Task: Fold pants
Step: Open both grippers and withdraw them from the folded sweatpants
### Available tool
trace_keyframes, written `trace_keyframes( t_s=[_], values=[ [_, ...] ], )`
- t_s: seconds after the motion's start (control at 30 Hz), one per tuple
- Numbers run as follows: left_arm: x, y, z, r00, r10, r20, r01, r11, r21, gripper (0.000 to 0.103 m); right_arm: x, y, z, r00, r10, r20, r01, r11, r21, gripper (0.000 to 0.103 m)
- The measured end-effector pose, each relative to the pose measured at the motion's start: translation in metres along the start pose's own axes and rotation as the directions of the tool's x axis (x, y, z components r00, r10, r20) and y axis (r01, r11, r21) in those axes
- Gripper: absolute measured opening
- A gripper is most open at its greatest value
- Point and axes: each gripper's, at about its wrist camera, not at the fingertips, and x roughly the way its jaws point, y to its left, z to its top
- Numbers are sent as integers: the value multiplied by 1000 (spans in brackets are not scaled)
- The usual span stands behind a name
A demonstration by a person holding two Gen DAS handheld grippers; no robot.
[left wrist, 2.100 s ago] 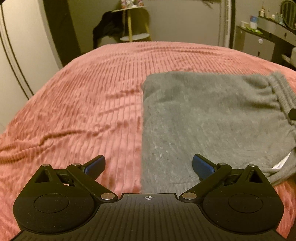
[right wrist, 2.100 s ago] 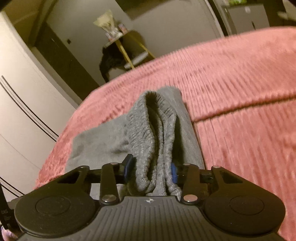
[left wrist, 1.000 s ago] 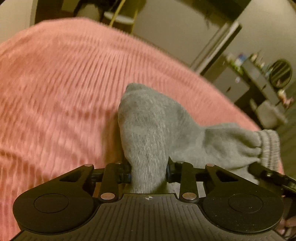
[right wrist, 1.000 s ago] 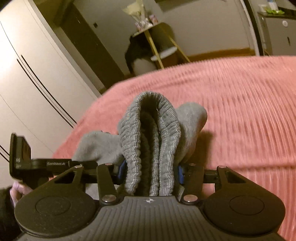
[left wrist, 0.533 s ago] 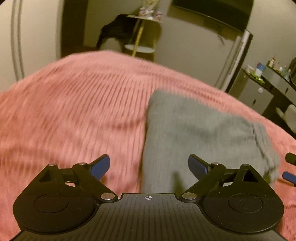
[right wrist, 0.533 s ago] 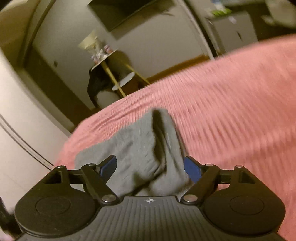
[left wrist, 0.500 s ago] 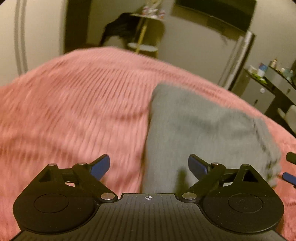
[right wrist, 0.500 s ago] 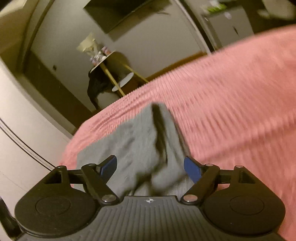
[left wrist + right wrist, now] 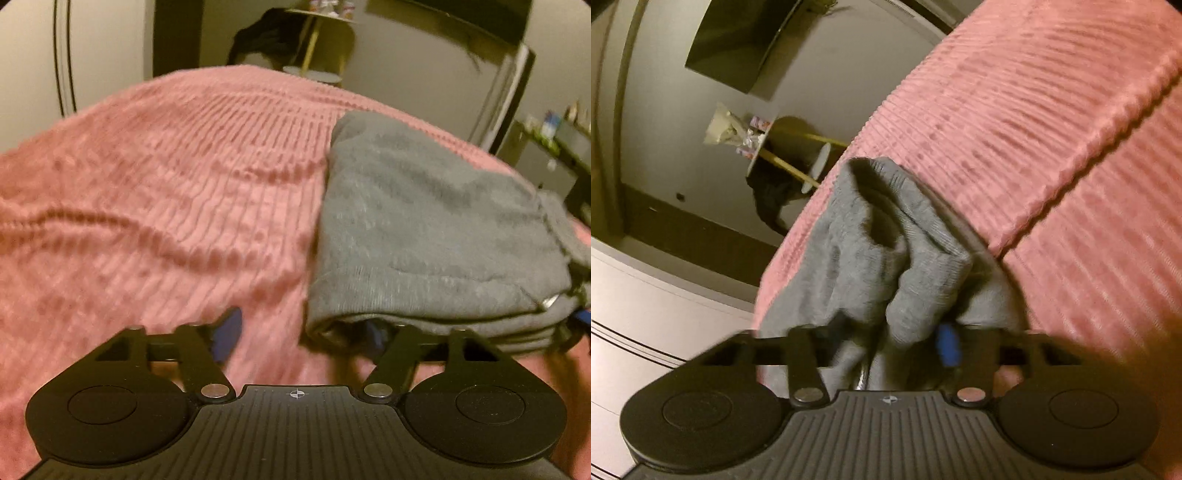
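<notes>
**Grey pants folded on the pink bed**

Grey pants lie folded on the pink bedspread. The left gripper is closing around their near corner; the right gripper is closing with bunched fabric between its fingers.

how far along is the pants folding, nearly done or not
Mostly done: the grey pants lie as a stacked, folded bundle on the pink bedspread. In hand: both grippers closing at its near edge, left gripper, right gripper with cloth between. Left: probably one last fold or tidy.
</notes>
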Motion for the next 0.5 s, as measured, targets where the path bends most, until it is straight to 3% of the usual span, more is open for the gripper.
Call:
trace_keyframes(
  t_s=[0.07, 0.13, 0.2, 0.27, 0.37, 0.4, 0.5],
  values=[
    [-6, 0, -3, 999, -30, 24, 31, 999, -9, 48, -14, 8, -9, 998, 11, 68, -6, 998, -70, 33],
    [-9, -3, -7, 999, -24, 45, 23, 1000, 6, 47, -20, 3, -19, 994, 4, 107, 7, 995, -102, 32],
    [0, 1, -9, 1000, -17, 13, 18, 1000, -10, 56, -6, -15, -22, 996, -40, 81, 48, 995, -89, 32],
    [3, 4, -9, 1000, -9, -2, 9, 1000, -26, 65, 1, -27, -24, 997, -8, 78, 18, 992, -126, 32],
    [-7, 1, -7, 999, 50, 3, -50, 999, 18, 80, -6, -15, -17, 998, -41, 39, 46, 986, -158, 36],
    [-14, 1, -7, 998, 55, 15, -56, 998, 25, 81, -10, -13, -14, 998, -55, 32, 59, 988, -145, 38],
    [-35, 4, -9, 997, 58, 51, -59, 998, 18, 95, -29, -2, -14, 984, -161, 80, 174, 964, -198, 39]
  ],
)
